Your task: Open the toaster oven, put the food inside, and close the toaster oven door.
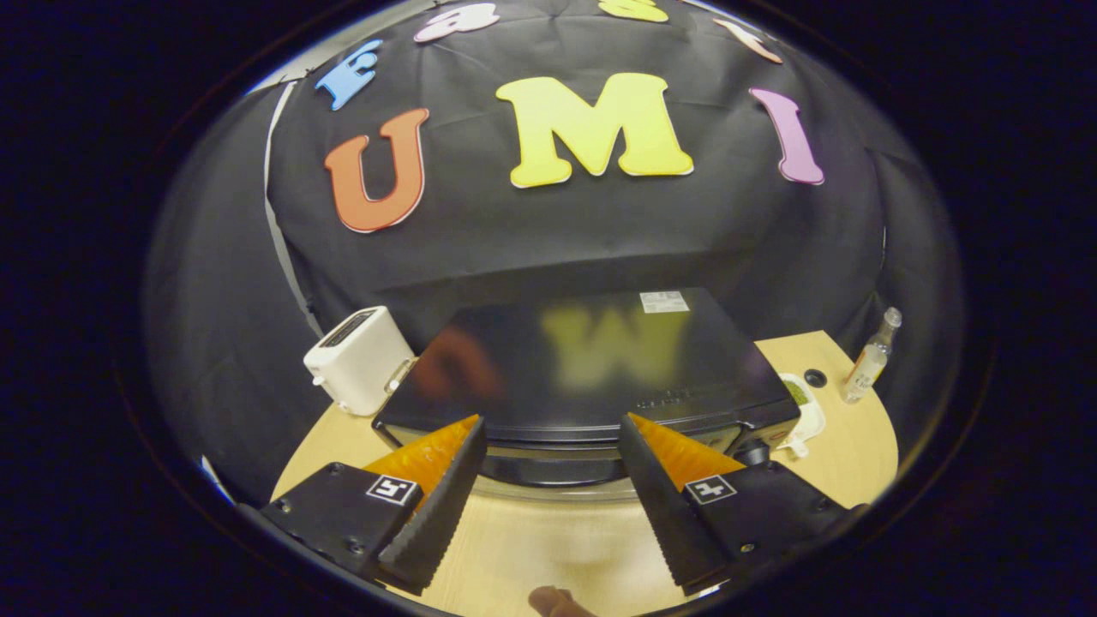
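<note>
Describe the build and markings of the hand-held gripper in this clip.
The hand-held gripper has two wedge-shaped fingers with ridged, saw-toothed inner faces. Each sits on a blocky base with visible screws and a small square black-and-white marker. No cables visible.

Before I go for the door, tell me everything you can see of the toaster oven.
The toaster oven is a black, glossy, box-shaped appliance, upright on the wooden table, seen from above its front. Its flat top mirrors the wall and carries a small white sticker at the back. The door looks shut, a dark handle bar along its upper front. The open gripper hangs just before that handle, not touching. A white toaster stands beside it.
</note>
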Motion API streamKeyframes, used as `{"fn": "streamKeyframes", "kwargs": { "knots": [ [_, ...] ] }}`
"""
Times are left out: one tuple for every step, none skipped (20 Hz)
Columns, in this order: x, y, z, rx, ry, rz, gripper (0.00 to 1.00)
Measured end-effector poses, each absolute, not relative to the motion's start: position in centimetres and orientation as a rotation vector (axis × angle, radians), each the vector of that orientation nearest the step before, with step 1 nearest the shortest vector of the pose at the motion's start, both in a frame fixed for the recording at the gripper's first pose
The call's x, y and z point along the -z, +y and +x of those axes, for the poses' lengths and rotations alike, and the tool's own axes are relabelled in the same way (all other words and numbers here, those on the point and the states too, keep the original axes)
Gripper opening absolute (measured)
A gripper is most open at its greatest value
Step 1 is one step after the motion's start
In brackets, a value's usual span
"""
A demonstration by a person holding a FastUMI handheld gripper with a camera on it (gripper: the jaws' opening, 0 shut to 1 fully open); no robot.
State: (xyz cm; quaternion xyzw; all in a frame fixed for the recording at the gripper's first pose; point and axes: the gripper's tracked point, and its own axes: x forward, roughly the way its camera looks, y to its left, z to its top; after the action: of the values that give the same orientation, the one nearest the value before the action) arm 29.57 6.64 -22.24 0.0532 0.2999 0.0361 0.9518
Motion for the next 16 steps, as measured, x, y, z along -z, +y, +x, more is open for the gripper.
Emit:
{"fn": "streamKeyframes", "kwargs": {
  "knots": [
    [22.0, 6.7, 29.8, -0.064, 0.589, 0.095, 0.98],
    [22.1, 7.2, 29.7, -0.077, 0.598, 0.085, 0.98],
    [22.5, 7.5, 29.4, -0.080, 0.614, 0.068, 0.98],
    [22.5, 7.4, 29.2, -0.075, 0.610, 0.035, 0.98],
    [22.6, 7.1, 29.0, -0.065, 0.606, -0.006, 0.98],
    [22.7, 7.2, 28.6, -0.062, 0.611, -0.018, 0.99],
    [22.6, 7.4, 28.4, -0.055, 0.610, -0.005, 0.98],
    [22.7, 7.5, 28.0, -0.050, 0.617, 0.007, 0.98],
    [22.7, 7.5, 27.8, -0.052, 0.623, 0.007, 0.99],
    [22.7, 7.4, 27.5, -0.052, 0.619, 0.007, 0.99],
    [22.7, 7.5, 27.2, -0.051, 0.620, 0.005, 0.99],
    [22.8, 7.5, 26.8, -0.047, 0.623, 0.004, 0.99],
    [22.8, 7.5, 26.3, -0.044, 0.625, 0.003, 0.99],
    [22.9, 7.6, 25.7, -0.042, 0.629, 0.003, 0.99],
    [23.1, 7.6, 25.2, -0.044, 0.632, 0.000, 0.99],
    [23.2, 7.6, 24.7, -0.047, 0.631, -0.002, 0.99]
  ]
}}
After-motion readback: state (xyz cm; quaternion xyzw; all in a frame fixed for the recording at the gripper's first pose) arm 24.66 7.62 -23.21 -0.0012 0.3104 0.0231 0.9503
